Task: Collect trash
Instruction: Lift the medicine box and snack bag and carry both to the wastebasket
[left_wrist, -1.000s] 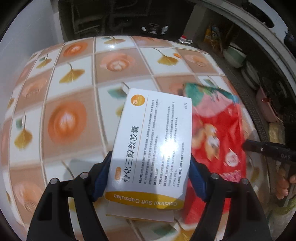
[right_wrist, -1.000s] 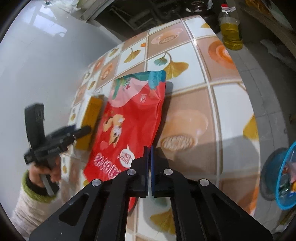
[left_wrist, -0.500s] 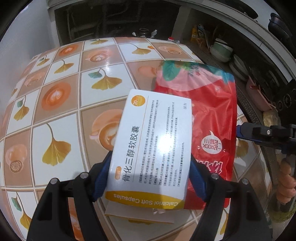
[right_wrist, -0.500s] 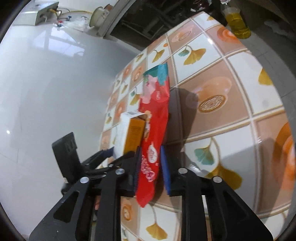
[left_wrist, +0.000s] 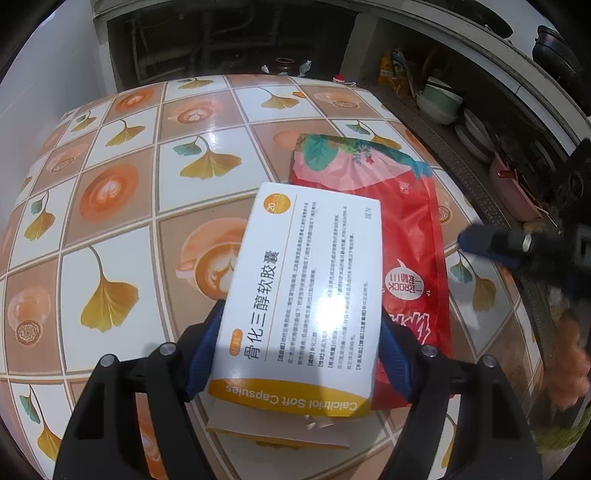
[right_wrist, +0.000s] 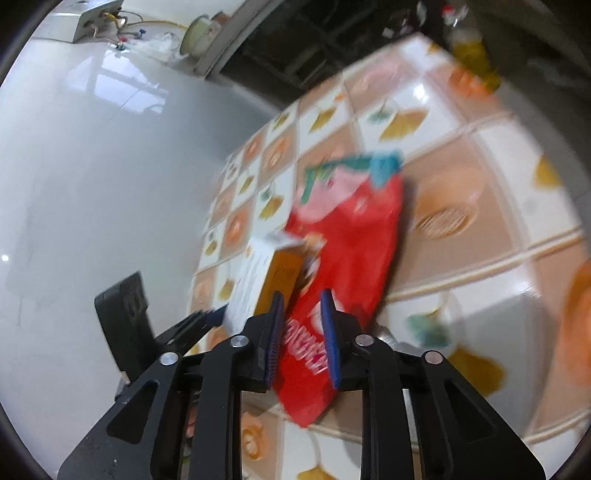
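Observation:
A white and yellow medicine box (left_wrist: 306, 280) is lifted over the tiled table (left_wrist: 110, 192), and my left gripper (left_wrist: 301, 317) is shut on its long sides. Beside and partly under it lies a red snack bag (left_wrist: 406, 229). In the right wrist view the red snack bag (right_wrist: 354, 229) runs away from me, its near end between the blue pads of my right gripper (right_wrist: 302, 295). Those jaws are opening and the pads stand a little off the bag. The box (right_wrist: 258, 280) and the left gripper's fingertip (right_wrist: 210, 315) show to its left. The blurred right gripper (left_wrist: 480, 240) enters the left wrist view from the right.
A glossy white wall (right_wrist: 92, 166) borders the table on one side. A bottle of yellow oil (right_wrist: 469, 48) stands at the table's far end. Stacked bowls (left_wrist: 439, 103) and a pink pot (left_wrist: 513, 184) sit on a low shelf beyond the table's edge.
My right gripper went from shut to parted around the near end of the red bag and turned towards the wall. My left gripper carried the box across the table, then held still.

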